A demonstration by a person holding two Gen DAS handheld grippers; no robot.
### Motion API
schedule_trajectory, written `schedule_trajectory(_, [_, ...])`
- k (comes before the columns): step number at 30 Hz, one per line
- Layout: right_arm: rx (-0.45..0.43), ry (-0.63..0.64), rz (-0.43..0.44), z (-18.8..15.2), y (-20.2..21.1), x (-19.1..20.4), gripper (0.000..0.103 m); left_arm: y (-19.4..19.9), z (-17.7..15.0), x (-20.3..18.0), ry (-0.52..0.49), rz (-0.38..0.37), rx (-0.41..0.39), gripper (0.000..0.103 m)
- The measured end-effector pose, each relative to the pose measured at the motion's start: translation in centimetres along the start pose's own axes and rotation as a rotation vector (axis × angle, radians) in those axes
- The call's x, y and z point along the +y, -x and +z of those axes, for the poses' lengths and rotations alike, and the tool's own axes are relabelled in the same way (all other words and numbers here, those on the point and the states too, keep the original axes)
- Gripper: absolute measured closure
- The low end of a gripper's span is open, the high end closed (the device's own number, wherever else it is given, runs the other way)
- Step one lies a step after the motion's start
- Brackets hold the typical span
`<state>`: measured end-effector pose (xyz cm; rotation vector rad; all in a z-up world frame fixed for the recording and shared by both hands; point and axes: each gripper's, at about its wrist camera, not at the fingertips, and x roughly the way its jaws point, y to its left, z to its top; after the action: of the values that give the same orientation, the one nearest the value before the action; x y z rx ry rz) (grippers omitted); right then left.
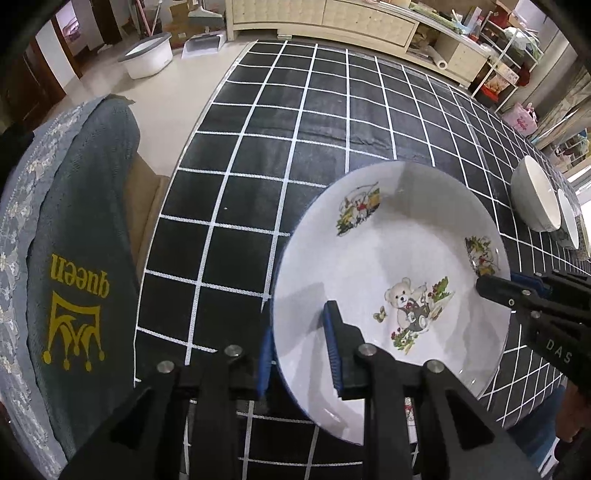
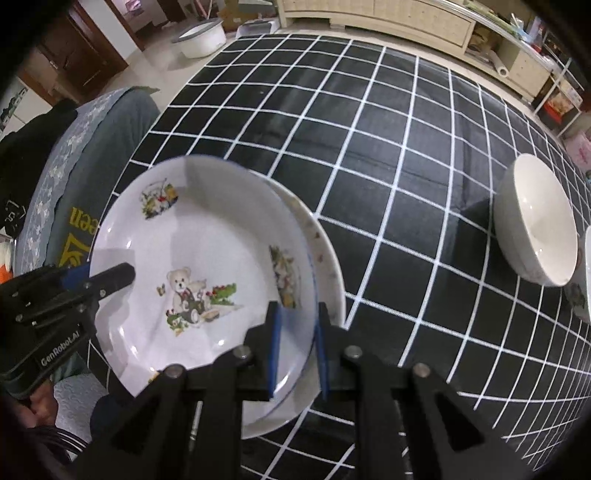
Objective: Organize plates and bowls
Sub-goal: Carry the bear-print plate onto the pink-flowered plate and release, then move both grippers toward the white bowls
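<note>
A white plate with a teddy-bear print [image 1: 391, 258] [image 2: 195, 258] is held over the black checked tablecloth [image 1: 280, 140] [image 2: 388, 147]. My left gripper [image 1: 299, 354] is shut on its left rim, one finger inside and one outside. My right gripper [image 2: 299, 347] is shut on its right rim; its fingertip [image 1: 495, 286] shows in the left wrist view. A second white plate [image 2: 328, 258] lies just under the held one, on the table. A white bowl [image 1: 535, 194] [image 2: 535, 221] sits to the right, with another bowl [image 1: 569, 218] [image 2: 585, 277] beside it.
A chair with a grey cover printed "queen" [image 1: 77, 258] [image 2: 74, 184] stands at the table's left edge. A white basin [image 1: 147, 55] [image 2: 201, 37] sits on the floor beyond. A cream cabinet [image 1: 321, 18] and shelves [image 1: 509, 62] stand behind the table.
</note>
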<state>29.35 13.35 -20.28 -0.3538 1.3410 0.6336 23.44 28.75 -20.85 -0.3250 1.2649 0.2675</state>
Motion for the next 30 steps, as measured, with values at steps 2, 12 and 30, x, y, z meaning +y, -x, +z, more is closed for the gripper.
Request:
schedule_trajectory(2, [-0.002, -0.006, 0.002, -0.1, 0.1, -0.1, 0.082, 0.0, -0.1, 0.0, -0.001, -0.002, 0.001, 0.079])
schedule_trajectory(12, [-0.005, -0.041, -0.01, -0.7, 1.1, -0.3, 0.082, 3.4, -0.7, 0.5, -0.012, 0.08, -0.092, 0.08])
schedule_trajectory(30, [-0.154, -0.058, -0.069, -4.6, 8.1, -2.7, 0.005, 7.3, -2.8, -5.6, -0.101, 0.012, -0.142, 0.041])
